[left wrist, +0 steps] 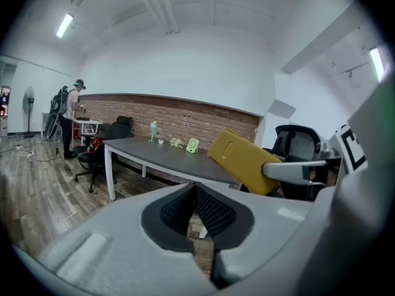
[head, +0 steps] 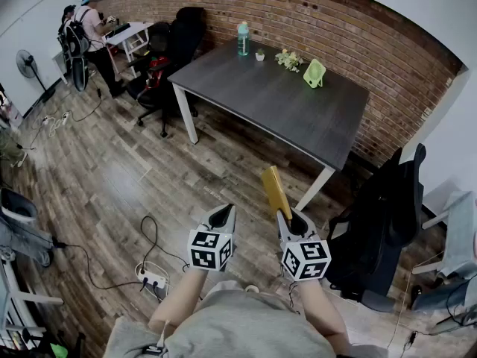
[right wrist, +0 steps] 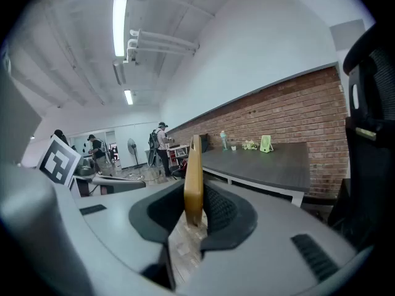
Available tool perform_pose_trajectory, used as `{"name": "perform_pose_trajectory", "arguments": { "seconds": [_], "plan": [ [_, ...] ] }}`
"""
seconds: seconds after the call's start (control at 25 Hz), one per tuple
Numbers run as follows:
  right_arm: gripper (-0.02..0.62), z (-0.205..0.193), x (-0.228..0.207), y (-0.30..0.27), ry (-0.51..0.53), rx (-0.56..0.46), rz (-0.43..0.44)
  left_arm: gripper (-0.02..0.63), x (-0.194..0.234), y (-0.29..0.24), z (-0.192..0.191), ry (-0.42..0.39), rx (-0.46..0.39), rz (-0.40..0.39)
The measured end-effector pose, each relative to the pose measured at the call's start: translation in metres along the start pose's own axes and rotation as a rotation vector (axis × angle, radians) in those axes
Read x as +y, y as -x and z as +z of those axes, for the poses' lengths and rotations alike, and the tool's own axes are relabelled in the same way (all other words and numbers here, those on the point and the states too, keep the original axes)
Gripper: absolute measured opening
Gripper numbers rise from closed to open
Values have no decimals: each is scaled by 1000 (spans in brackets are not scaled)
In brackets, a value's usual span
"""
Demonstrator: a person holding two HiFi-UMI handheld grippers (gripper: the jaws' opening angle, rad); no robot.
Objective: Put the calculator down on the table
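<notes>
Yellow calculator [head: 274,190] held edge-up in right hand-held gripper [head: 291,221], above wood floor [head: 112,177], well short of dark table [head: 298,118] far ahead; probably kept aloft for the walk over. Jaws partly closed, pads pinching its lower end. Left hand-held gripper [head: 221,216] alongside: jaws together, nothing between

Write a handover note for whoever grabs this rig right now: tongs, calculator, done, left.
Left tongs: shut, empty, beside the right.
Right tongs: shut on the flat yellow calculator, gripped at its lower end, with the slab sticking up and forward.
Dark grey rectangular table with white legs: ahead. A teal bottle and a green fan stand at its far edge; the near side is bare.
Done: calculator is in the grip, in the air over the wood floor.
Left: carry it to the table, lay it on the bare part, open the tongs.
</notes>
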State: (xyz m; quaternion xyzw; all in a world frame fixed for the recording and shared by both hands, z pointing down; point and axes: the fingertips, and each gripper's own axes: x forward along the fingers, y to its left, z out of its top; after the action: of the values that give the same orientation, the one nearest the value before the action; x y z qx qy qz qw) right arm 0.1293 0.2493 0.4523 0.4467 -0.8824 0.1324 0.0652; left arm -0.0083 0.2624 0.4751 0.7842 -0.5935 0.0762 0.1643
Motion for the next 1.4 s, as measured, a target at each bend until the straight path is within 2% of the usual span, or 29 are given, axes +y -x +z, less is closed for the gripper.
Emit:
{"name": "perform_pose_trajectory", "arguments": {
  "seconds": [0.2,0.6,0.8,1.24,1.4],
  "plan": [
    [83,-5,14,21,8,1,5,18,-8,24,-3,26,-13,-6],
    [83,-3,29,41,29,-17,7,18,-20,46,0,-10,-25,-28],
    [83,-2,28,51,63,-25,8,18,-30,49,-2,-7,-33,-25],
    [83,-6,8,59,45,-13,19,18,-55,43,-12,9,-31,-17],
    [81,-7,5,55,38,-7,17,18,-51,42,-17,21,-24,-6]
  ]
}}
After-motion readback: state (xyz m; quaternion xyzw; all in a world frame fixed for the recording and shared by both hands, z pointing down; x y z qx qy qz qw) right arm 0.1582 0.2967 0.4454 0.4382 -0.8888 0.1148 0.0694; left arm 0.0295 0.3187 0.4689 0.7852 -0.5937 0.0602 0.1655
